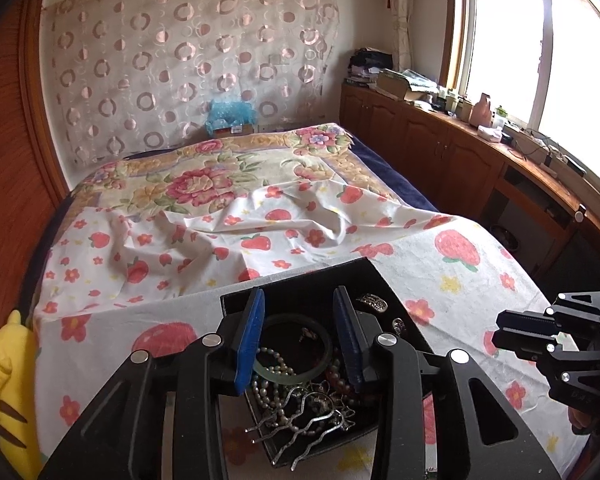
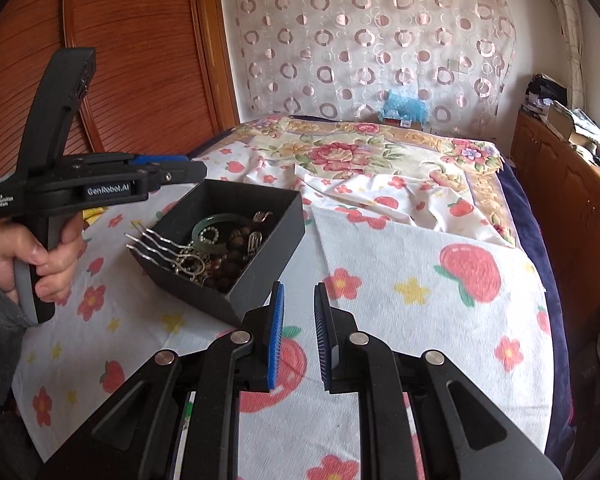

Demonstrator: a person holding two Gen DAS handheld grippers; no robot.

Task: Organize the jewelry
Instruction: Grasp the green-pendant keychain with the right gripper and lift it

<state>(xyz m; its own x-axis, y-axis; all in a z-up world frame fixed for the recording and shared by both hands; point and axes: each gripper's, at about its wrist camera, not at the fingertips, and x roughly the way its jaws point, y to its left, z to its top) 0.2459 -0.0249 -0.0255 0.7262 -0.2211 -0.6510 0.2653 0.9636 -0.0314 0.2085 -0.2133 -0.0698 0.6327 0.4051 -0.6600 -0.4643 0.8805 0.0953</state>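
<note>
Left gripper (image 1: 298,334) hovers over black box (image 2: 260,272) of jewelry, jaws partly open, empty; right gripper (image 2: 299,338) beside box, narrow gap, holding nothing.

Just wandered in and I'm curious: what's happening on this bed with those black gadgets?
A person is sorting jewelry with a hand-held gripper in each hand. The left hand-held gripper hovers, jaws apart and empty, over a black box heaped with a green bangle, beads and a silver hair comb. The right hand-held gripper waits beside the box above the strawberry-print cloth, also holding nothing.
</note>
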